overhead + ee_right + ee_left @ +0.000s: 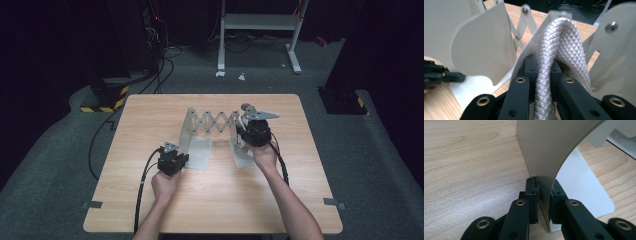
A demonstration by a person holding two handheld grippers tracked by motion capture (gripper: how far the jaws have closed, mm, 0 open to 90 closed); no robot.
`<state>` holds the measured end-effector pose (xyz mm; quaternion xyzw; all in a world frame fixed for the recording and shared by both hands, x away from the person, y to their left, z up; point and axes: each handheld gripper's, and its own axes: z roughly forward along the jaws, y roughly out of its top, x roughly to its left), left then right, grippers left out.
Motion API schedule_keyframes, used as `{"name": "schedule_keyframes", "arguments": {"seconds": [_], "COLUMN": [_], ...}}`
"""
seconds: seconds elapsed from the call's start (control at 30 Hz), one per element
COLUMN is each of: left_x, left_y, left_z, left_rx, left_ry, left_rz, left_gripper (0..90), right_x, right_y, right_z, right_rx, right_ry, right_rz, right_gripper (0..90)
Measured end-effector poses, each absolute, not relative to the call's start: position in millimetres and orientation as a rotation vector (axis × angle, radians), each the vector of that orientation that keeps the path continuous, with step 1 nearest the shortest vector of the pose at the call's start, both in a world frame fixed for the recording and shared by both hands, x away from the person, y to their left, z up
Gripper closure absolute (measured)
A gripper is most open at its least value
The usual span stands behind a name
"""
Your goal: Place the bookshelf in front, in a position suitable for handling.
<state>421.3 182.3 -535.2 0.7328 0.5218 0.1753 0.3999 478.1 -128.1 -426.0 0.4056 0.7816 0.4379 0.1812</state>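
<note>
A pale metal folding rack [215,121] with a scissor lattice stands on the wooden table [150,115]. My left gripper [181,160] is at its left end. In the left gripper view this gripper [544,192] is shut on the lower edge of the upright end plate [544,150]. My right gripper [246,136] is at the rack's right end, held a little above the table. In the right gripper view its jaws [544,65] are shut on a white braided rope [559,37], which loops over between two of the rack's plates [481,42].
The rack's flat foot plates [200,152] lie on the table toward me. Black cables [145,185] trail from both grippers over the front edge. Beyond the table stand a white frame [260,22], dark stands and floor cables [165,65].
</note>
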Motion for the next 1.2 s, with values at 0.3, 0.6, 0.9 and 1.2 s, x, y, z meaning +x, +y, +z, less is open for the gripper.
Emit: {"name": "schedule_keyframes", "arguments": {"seconds": [0.3,0.6,0.9,1.2], "left_x": [421.1,421.1,421.2,421.1], "left_y": [182.2,182.2,182.3,182.1], "left_z": [-535.3,-535.2,-535.2,-535.3], "left_rx": [1.851,1.852,1.854,1.853], "left_ry": [1.320,1.320,1.317,1.318], "left_rz": [0.440,0.440,0.440,0.441], "left_gripper": [80.1,80.1,80.1,80.0], "right_x": [483.0,494.5,499.4,506.5], "right_y": [-124.7,-120.8,-115.6,-110.5], "right_z": [-408.2,-421.0,-448.7,-481.4], "right_rx": [1.111,1.165,1.204,1.265], "right_ry": [2.187,2.205,2.222,2.244], "right_rz": [1.227,1.199,1.132,1.055], "right_gripper": [83.6,83.6,83.5,83.6]}}
